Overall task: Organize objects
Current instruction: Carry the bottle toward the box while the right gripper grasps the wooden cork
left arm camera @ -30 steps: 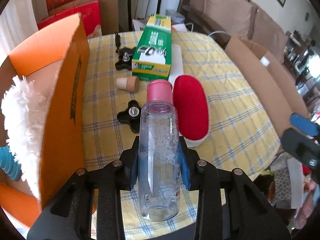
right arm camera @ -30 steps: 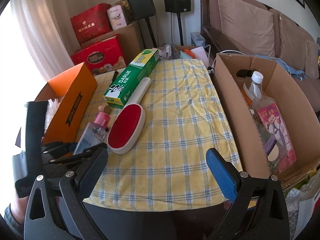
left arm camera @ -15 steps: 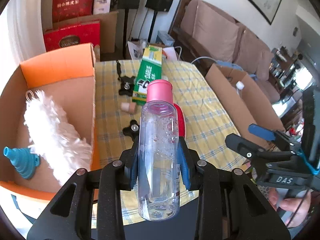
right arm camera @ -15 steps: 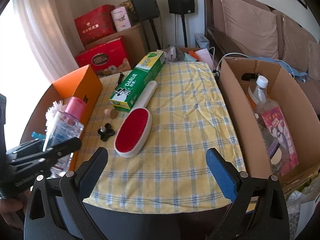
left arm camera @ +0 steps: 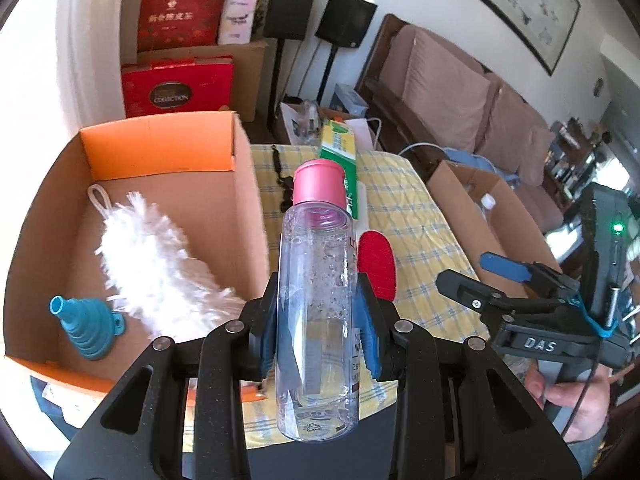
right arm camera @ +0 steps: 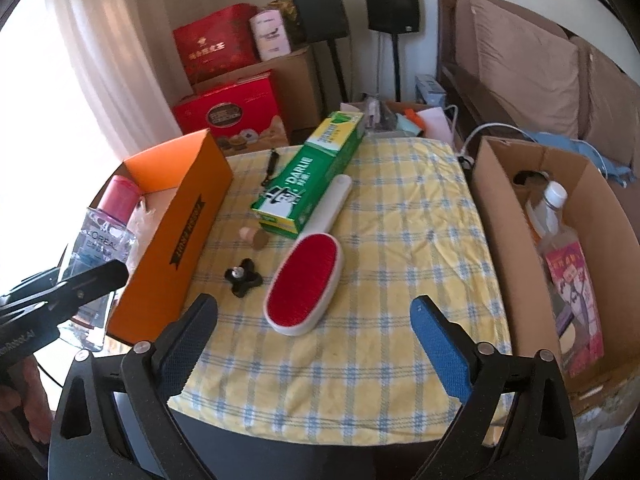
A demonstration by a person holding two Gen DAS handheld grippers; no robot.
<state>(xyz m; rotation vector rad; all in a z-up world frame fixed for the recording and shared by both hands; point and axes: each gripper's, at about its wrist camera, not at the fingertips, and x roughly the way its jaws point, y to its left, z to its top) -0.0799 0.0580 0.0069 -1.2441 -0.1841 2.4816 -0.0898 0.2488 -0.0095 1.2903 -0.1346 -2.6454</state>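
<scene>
My left gripper [left arm camera: 318, 340] is shut on a clear bottle with a pink cap [left arm camera: 318, 280]. It holds the bottle upright, lifted off the table, just right of the orange box [left arm camera: 132, 208]. In the right wrist view the bottle [right arm camera: 100, 248] hangs at the orange box's [right arm camera: 184, 232] near left corner. My right gripper [right arm camera: 314, 344] is open and empty above the table's front edge. A red lint brush [right arm camera: 306, 280], a green Darlie box [right arm camera: 312, 172], a cork [right arm camera: 256, 238] and a black knob [right arm camera: 242, 278] lie on the yellow checked cloth [right arm camera: 400, 260].
The orange box holds a white duster [left arm camera: 156, 268] and a teal funnel [left arm camera: 88, 326]. A brown cardboard box [right arm camera: 496, 240] at the table's right holds a white-capped bottle [right arm camera: 548, 216] and a pink packet [right arm camera: 576, 296]. A black strap [right arm camera: 270, 166] lies near the back.
My left gripper has lifted the bottle off the cloth and moved it back and left, so the orange box's inside now shows. My right gripper stayed open and shifted slightly.
</scene>
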